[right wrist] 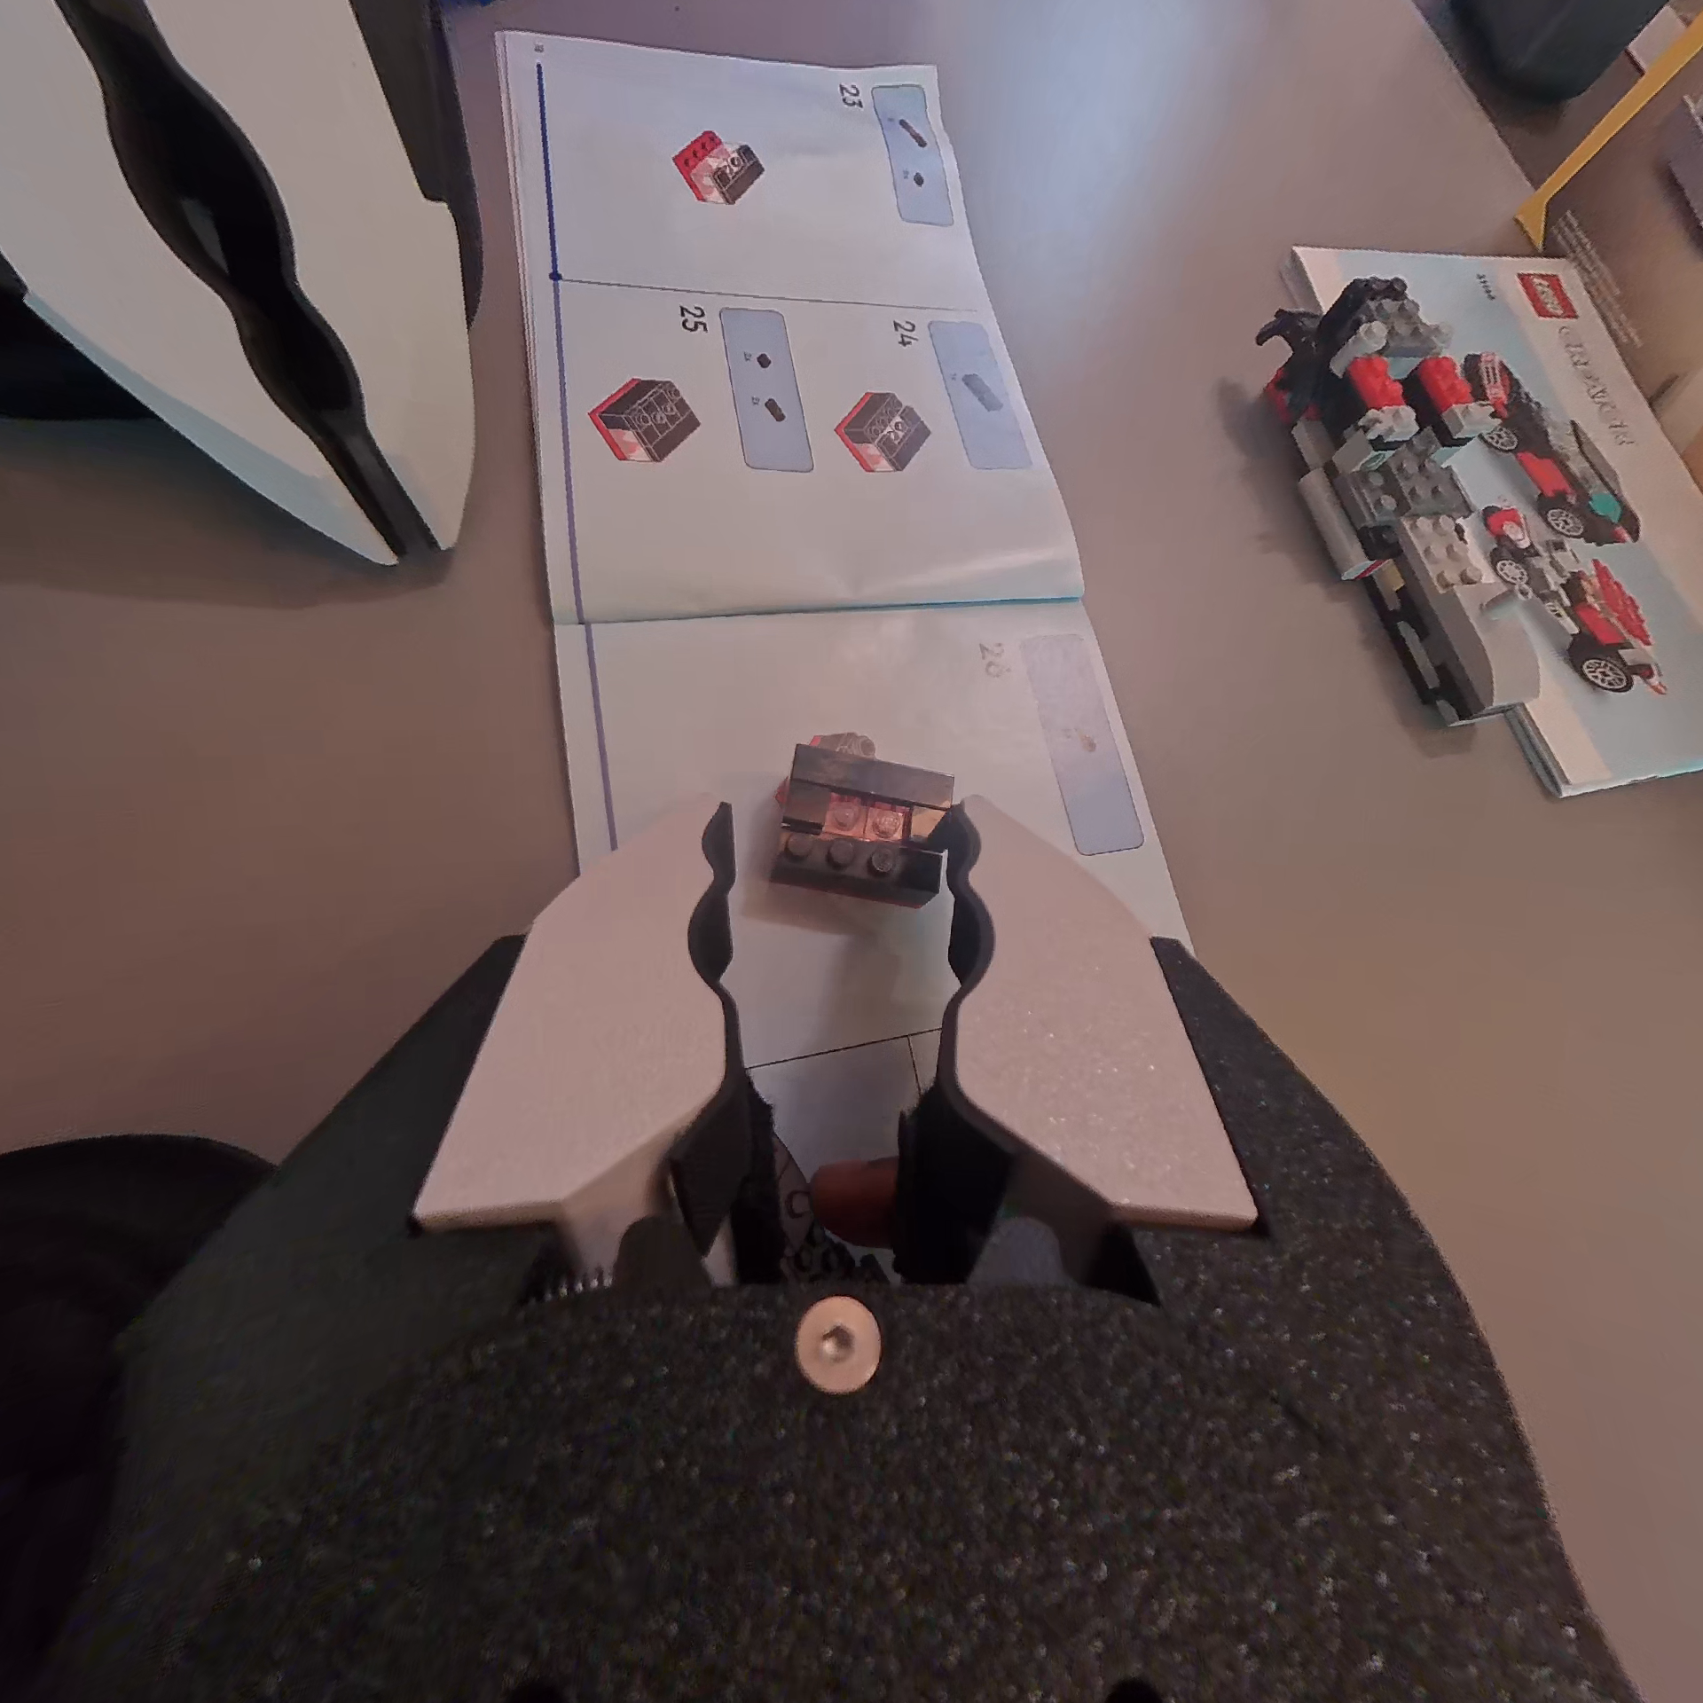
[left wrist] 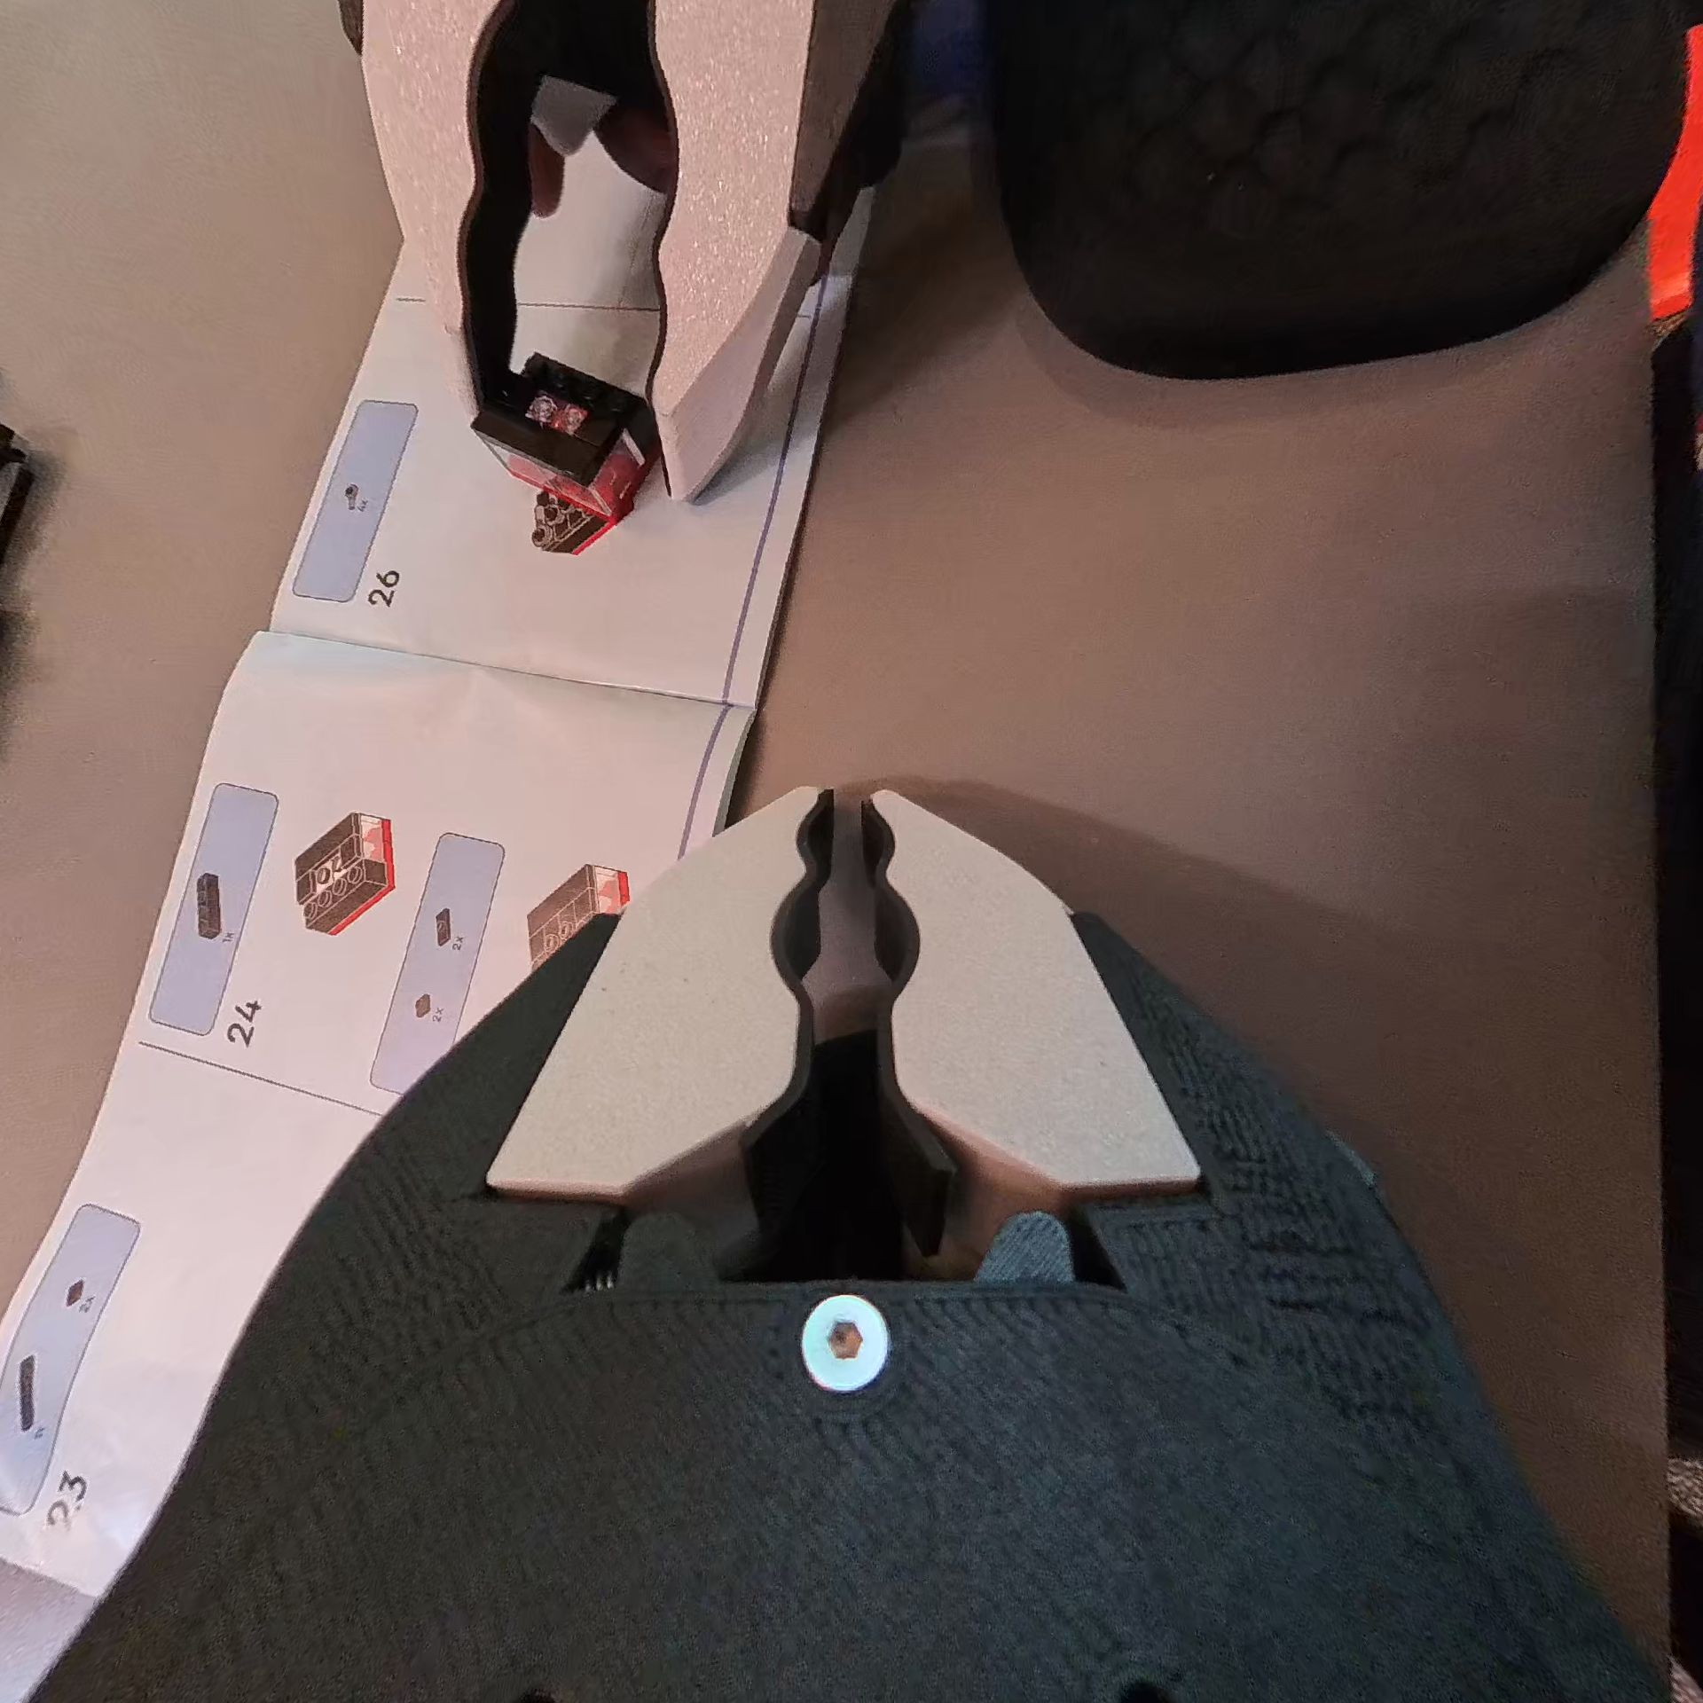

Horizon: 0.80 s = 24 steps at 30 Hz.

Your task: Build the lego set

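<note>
Sub-assembly (right wrist: 862, 829) is seen on the instruction booklet (right wrist: 829, 553), between the wide-open right gripper (right wrist: 840, 829) fingertips, ungripped; left gripper (left wrist: 848, 806), nearly closed and empty, is held farther off.

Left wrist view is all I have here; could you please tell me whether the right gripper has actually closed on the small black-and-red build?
Observer: Not yet. The right gripper is open around the small build; the right-hand finger appears to touch its side, and the left-hand finger stands clear.
Operator: Thank you. Is anything else already built nearby?
Observer: Yes, a larger partly built vehicle lies on a second booklet, off to that gripper's right.
</note>
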### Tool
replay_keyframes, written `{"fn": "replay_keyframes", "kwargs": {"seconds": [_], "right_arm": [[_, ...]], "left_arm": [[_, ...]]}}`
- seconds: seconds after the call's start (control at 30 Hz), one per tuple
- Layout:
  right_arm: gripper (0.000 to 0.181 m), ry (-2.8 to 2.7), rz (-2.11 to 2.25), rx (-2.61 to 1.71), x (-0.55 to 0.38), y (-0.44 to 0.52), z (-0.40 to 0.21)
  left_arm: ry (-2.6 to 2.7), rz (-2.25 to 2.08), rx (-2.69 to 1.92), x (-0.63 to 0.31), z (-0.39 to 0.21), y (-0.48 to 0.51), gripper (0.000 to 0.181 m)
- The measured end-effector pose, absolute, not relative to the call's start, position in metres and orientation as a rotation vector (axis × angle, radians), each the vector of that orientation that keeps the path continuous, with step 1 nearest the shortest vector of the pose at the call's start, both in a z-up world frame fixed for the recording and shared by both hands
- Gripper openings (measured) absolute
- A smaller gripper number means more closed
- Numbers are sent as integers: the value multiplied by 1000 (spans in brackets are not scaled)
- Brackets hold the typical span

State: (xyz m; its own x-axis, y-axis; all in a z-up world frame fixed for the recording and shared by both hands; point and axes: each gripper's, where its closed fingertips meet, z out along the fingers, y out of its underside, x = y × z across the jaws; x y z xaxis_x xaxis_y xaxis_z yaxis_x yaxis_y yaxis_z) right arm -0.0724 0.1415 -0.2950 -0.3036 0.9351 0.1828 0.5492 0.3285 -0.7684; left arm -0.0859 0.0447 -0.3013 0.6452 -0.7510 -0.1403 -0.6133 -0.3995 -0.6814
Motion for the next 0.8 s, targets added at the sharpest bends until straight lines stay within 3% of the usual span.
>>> {"fn": "replay_keyframes", "kwargs": {"seconds": [0.57,0.8], "right_arm": [[44,-1990,853,-1365,-72,141,-298],[54,-2043,946,-1414,-71,136,-300]], "left_arm": [[1020,-275,-2123,-86,-297,45,6],[948,-373,-2140,-87,-294,46,6]]}}
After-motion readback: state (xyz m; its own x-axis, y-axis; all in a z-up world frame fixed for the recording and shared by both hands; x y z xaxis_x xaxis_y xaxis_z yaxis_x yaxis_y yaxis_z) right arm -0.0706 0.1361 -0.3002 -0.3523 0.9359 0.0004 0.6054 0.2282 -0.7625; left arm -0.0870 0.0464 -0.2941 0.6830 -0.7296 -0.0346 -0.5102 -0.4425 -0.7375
